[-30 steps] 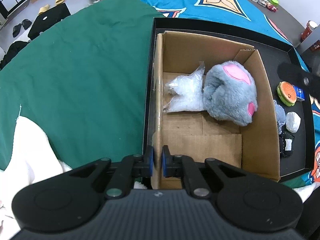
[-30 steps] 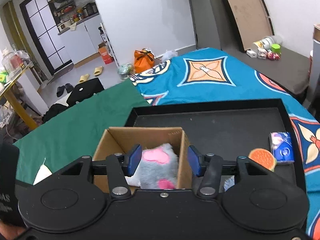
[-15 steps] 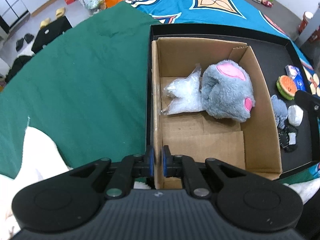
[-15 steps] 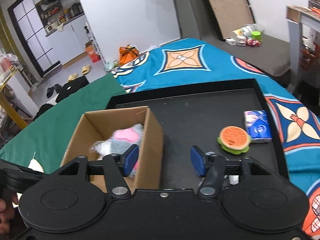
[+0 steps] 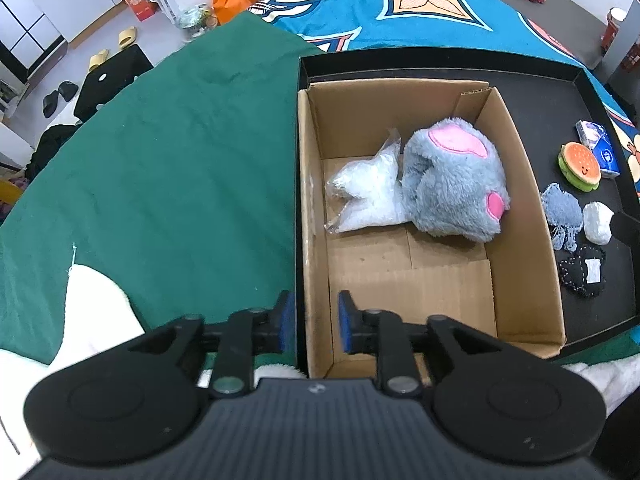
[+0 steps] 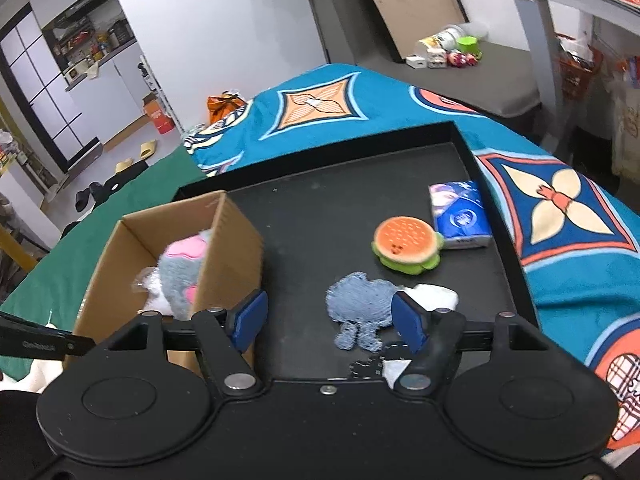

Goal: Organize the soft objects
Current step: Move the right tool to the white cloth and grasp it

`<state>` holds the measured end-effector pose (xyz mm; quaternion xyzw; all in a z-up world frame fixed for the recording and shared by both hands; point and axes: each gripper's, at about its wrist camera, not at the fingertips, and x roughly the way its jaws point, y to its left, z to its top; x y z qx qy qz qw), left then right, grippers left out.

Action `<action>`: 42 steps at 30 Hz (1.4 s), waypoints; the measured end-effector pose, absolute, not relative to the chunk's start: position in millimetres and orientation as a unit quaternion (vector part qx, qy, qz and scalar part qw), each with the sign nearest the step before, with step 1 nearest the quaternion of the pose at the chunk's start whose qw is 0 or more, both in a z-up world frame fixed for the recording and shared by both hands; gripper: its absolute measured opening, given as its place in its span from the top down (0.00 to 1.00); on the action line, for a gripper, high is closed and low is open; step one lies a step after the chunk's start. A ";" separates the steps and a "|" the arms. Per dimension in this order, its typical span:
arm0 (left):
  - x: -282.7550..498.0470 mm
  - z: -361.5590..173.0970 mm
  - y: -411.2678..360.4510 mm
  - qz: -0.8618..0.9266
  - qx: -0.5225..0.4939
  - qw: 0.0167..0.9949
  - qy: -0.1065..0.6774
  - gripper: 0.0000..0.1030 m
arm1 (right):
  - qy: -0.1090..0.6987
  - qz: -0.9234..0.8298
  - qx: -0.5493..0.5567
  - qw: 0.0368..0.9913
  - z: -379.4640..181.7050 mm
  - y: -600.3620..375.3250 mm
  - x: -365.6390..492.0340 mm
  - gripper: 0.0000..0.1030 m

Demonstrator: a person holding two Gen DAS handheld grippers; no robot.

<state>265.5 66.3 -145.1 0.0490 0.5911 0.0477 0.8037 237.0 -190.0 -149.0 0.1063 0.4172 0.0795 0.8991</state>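
Soft blue denim patch [image 6: 362,312] lies flat on the black tray [image 6: 496,204] beside the brown cardboard box [image 5: 532,240], right claw [image 6: 326,322] spread above it, left claw [image 5: 316,322] just loosened astride the box wall; the thin fabric could slip a shallow pinch.

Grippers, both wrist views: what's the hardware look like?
Same build on the left gripper and the right gripper: matte black plastic body with a ribbed top, two round discs at the sides, black linkage arms with silver pivot pins, and blue rubber-like pads on the fingers. No cables or sleeves visible.
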 end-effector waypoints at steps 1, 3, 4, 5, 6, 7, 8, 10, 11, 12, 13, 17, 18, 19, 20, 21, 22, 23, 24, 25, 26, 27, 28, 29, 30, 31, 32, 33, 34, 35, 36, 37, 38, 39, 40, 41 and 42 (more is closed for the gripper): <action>266.2 -145.2 64.5 0.045 0.053 0.802 0.593 0.64 | 0.418 0.077 0.108 0.899 -151.3 -193.4 236.9 0.32; 267.8 -145.6 60.1 0.036 0.062 0.800 0.595 0.58 | 0.421 0.073 0.111 0.897 -155.6 -199.3 237.7 0.31; 268.2 -145.6 58.3 0.032 0.067 0.799 0.596 0.56 | 0.423 0.071 0.111 0.896 -158.0 -201.7 238.1 0.31; 268.6 -145.7 56.3 0.031 0.073 0.798 0.597 0.56 | 0.426 0.068 0.112 0.895 -161.1 -205.2 238.3 0.31; 268.5 -145.8 54.7 0.032 0.079 0.798 0.597 0.55 | 0.427 0.066 0.114 0.894 -163.6 -207.9 238.5 0.31; 268.5 -146.2 53.2 0.033 0.085 0.797 0.597 0.54 | 0.429 0.064 0.117 0.893 -166.3 -211.0 238.9 0.31; 268.6 -146.8 51.7 0.033 0.090 0.796 0.598 0.54 | 0.430 0.063 0.118 0.893 -168.2 -213.8 239.4 0.31; 269.4 -148.2 49.1 0.034 0.099 0.794 0.599 0.54 | 0.433 0.059 0.119 0.892 -173.2 -218.4 240.2 0.30; 269.7 -148.5 47.1 0.034 0.104 0.793 0.600 0.54 | 0.434 0.057 0.120 0.891 -176.1 -220.8 240.7 0.30; 270.0 -149.0 45.7 0.033 0.109 0.792 0.600 0.54 | 0.435 0.056 0.122 0.890 -178.4 -222.6 241.2 0.30; 270.8 -149.6 43.6 0.031 0.112 0.791 0.601 0.54 | 0.437 0.054 0.123 0.890 -180.8 -224.3 241.8 0.30; 271.7 -151.0 37.5 0.022 0.125 0.789 0.602 0.54 | 0.444 0.048 0.130 0.885 -192.3 -231.8 244.7 0.30; 272.0 -151.3 35.8 0.020 0.128 0.788 0.602 0.54 | 0.446 0.047 0.132 0.884 -194.8 -233.5 245.5 0.30; 272.4 -151.6 34.7 0.018 0.131 0.787 0.602 0.54 | 0.449 0.046 0.133 0.882 -197.9 -235.3 246.5 0.30; 272.9 -152.1 33.1 0.016 0.133 0.786 0.603 0.54 | 0.450 0.045 0.134 0.882 -199.8 -236.3 246.8 0.30; 273.4 -152.5 31.3 0.016 0.138 0.785 0.603 0.53 | 0.452 0.044 0.135 0.880 -202.2 -237.5 247.7 0.30; 274.0 -153.2 29.8 0.017 0.142 0.784 0.604 0.53 | 0.454 0.044 0.135 0.879 -204.0 -238.4 248.6 0.30; 274.7 -153.8 28.5 0.018 0.146 0.782 0.605 0.52 | 0.456 0.043 0.137 0.878 -205.7 -239.2 249.7 0.30; 275.3 -154.5 27.2 0.019 0.150 0.781 0.606 0.52 | 0.458 0.042 0.139 0.877 -207.5 -240.2 250.9 0.30; 275.2 -154.8 26.7 0.019 0.153 0.780 0.606 0.52 | 0.459 0.042 0.140 0.876 -208.7 -240.6 252.0 0.31; 275.6 -155.3 26.0 0.020 0.155 0.779 0.607 0.52 | 0.459 0.042 0.141 0.876 -209.8 -241.0 253.2 0.31; 276.3 -155.7 25.9 0.021 0.157 0.779 0.607 0.52 | 0.460 0.042 0.143 0.875 -210.4 -241.2 254.4 0.31; 276.9 -156.0 25.7 0.022 0.157 0.778 0.608 0.51 | 0.460 0.043 0.143 0.875 -211.0 -241.3 255.7 0.31; 277.4 -156.4 25.3 0.023 0.158 0.778 0.608 0.51 | 0.460 0.044 0.143 0.875 -211.0 -241.1 257.0 0.31; 277.7 -156.6 24.9 0.024 0.158 0.778 0.608 0.51 | 0.460 0.045 0.142 0.875 -211.4 -240.8 258.3 0.31; 278.1 -156.7 24.6 0.025 0.157 0.777 0.609 0.51 | 0.460 0.045 0.140 0.875 -211.8 -240.2 259.5 0.31; 278.2 -156.5 24.5 0.025 0.157 0.777 0.609 0.51 | 0.462 0.046 0.139 0.875 -212.5 -239.5 261.2 0.31; 278.4 -156.6 24.3 0.026 0.157 0.777 0.609 0.51 | 0.463 0.047 0.139 0.874 -212.9 -239.0 262.4 0.31; 278.8 -156.7 24.0 0.027 0.157 0.777 0.609 0.51 | 0.464 0.048 0.137 0.874 -213.8 -238.1 263.8 0.31; 279.0 -156.8 23.8 0.028 0.158 0.776 0.610 0.51 | 0.466 0.049 0.135 0.873 -214.0 -237.1 264.1 0.32; 279.1 -156.9 23.6 0.028 0.158 0.776 0.610 0.51 | 0.468 0.050 0.132 0.872 -215.0 -236.3 265.3 0.32; 279.3 -156.8 23.1 0.028 0.158 0.776 0.610 0.51 | 0.470 0.051 0.129 0.872 -215.9 -235.2 266.3 0.36; 279.3 -156.8 23.1 0.028 0.158 0.776 0.610 0.51 | 0.474 0.053 0.123 0.870 -217.4 -233.6 267.2 0.46; 279.3 -156.8 23.2 0.028 0.158 0.776 0.610 0.51 | 0.481 0.053 0.120 0.867 -219.5 -232.7 268.4 0.54; 279.3 -156.8 23.2 0.028 0.157 0.776 0.610 0.51 | 0.486 0.055 0.122 0.864 -220.8 -232.6 269.6 0.62; 279.4 -156.7 23.1 0.028 0.157 0.776 0.610 0.51 | 0.485 0.058 0.124 0.864 -220.4 -232.3 269.4 0.62; 279.5 -156.9 23.3 0.027 0.156 0.777 0.609 0.51 | 0.485 0.060 0.120 0.864 -218.9 -231.3 268.9 0.62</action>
